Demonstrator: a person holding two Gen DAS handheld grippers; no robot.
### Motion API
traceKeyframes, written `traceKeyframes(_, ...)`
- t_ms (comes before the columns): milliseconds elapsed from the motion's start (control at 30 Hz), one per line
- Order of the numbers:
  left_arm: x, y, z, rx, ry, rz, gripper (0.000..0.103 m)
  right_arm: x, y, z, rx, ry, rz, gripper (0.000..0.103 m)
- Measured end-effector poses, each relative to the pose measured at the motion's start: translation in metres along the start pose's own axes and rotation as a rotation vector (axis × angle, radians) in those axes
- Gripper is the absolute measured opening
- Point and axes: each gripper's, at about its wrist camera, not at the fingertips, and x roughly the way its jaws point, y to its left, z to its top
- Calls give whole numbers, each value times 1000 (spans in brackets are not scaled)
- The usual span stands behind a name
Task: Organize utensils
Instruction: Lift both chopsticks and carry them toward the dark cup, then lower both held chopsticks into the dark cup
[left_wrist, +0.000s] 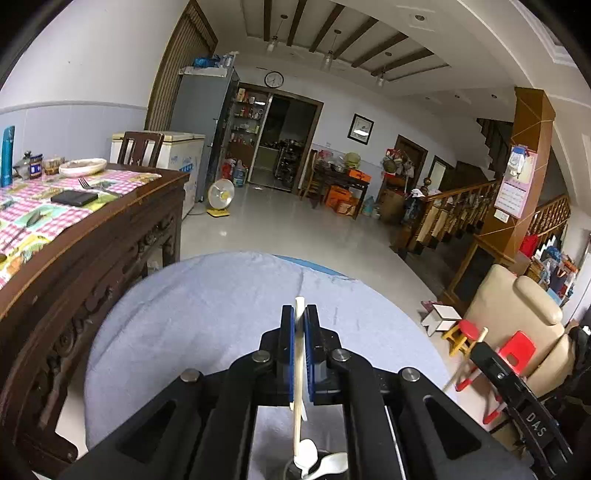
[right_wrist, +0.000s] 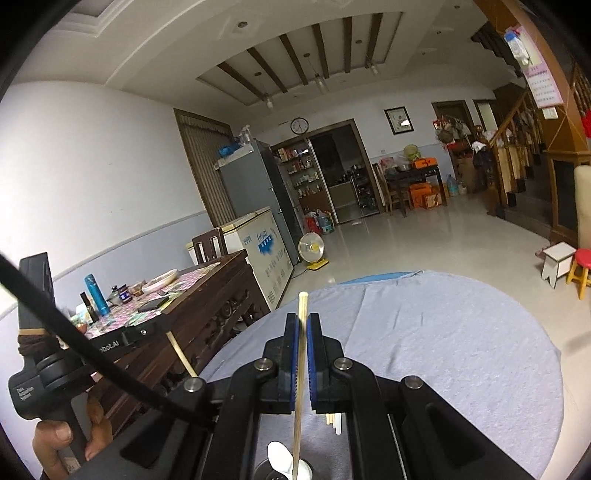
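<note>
left wrist: left gripper (left_wrist: 300, 314) pinches a white utensil handle (left_wrist: 299, 308) upright over the dark holder (left_wrist: 325, 463) holding white spoons (left_wrist: 332, 463) | right wrist: right gripper (right_wrist: 303, 321) pinches a chopstick (right_wrist: 302, 332) over the holder | risk: both sticks tilt, tips may miss the holder or collide

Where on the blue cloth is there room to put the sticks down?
Almost all of the round cloth is bare, from the fingers out to its far edge. It is crowded only close in, under the grippers, where white spoons and sticks lie. The wooden table beside it is full of things.
</note>
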Motion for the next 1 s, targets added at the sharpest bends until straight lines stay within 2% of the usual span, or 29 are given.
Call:
traceKeyframes(400,-8,-10,-47,13,-4,-11,5,12,15,-46,-75,21,21,5)
traceKeyframes(633,-9,-5,-67,11,-7,-25,5,17,15,-64,-109,17,3,5)
traceKeyframes(1000,1,5,-91,1,47,-14,5,24,11,-89,-132,66,-15,5)
